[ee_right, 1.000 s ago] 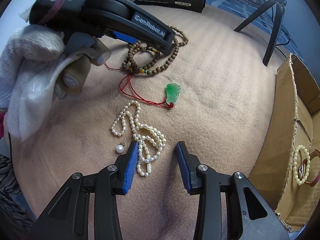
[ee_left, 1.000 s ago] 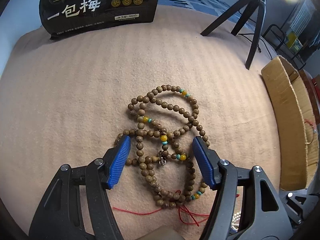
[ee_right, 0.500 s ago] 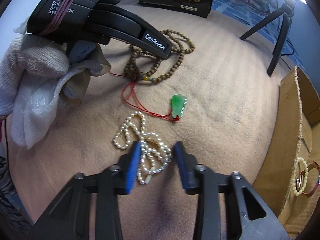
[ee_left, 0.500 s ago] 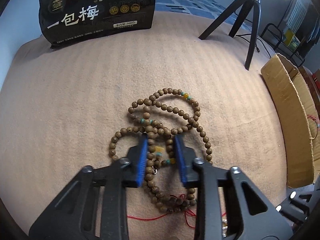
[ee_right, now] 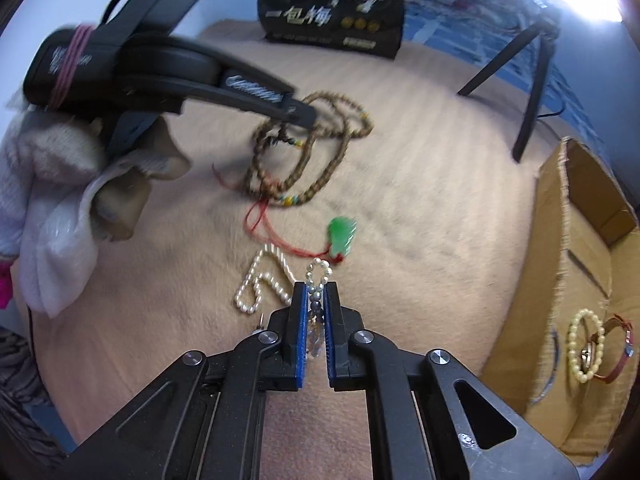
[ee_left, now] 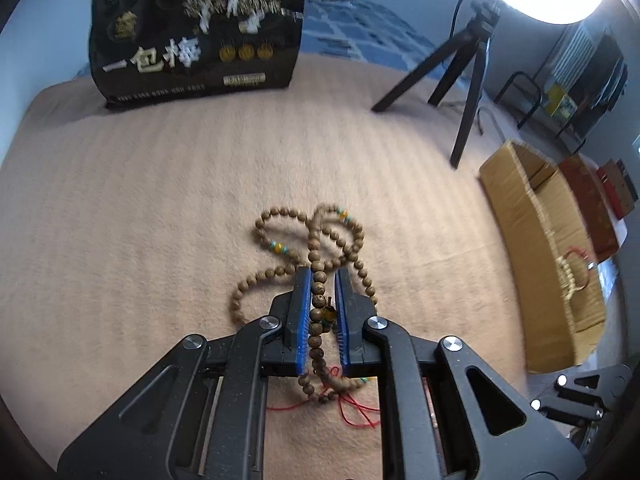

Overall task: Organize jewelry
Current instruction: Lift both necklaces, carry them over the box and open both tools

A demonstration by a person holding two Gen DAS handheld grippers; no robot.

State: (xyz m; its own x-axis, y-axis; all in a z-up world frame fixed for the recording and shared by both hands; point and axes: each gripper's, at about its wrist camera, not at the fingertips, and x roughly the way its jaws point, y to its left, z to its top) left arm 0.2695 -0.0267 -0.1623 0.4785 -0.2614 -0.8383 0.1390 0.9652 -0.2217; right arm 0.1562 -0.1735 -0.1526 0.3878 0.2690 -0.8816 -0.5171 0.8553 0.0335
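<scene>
**Grippers clamped on two strands**

Wooden beads [ee_left: 320,280] run between the left gripper's [ee_left: 323,276] blue pads [ee_left: 303,312], which are clenched on one strand; the rest of the loops trail ahead of the tips onto the beige cloth [ee_left: 140,200]. Red cord [ee_left: 352,408] lies under the gripper, behind the pads.

Right gripper [ee_right: 316,292] is pinched on the pearls [ee_right: 318,276], a small loop standing just past its tips and more pearls lying ahead-left. Green pendant [ee_right: 342,236] sits just beyond that loop. Cardboard box [ee_right: 568,264] stands to the right, holding a pale bracelet [ee_right: 580,344] and a watch [ee_right: 616,348].
</scene>
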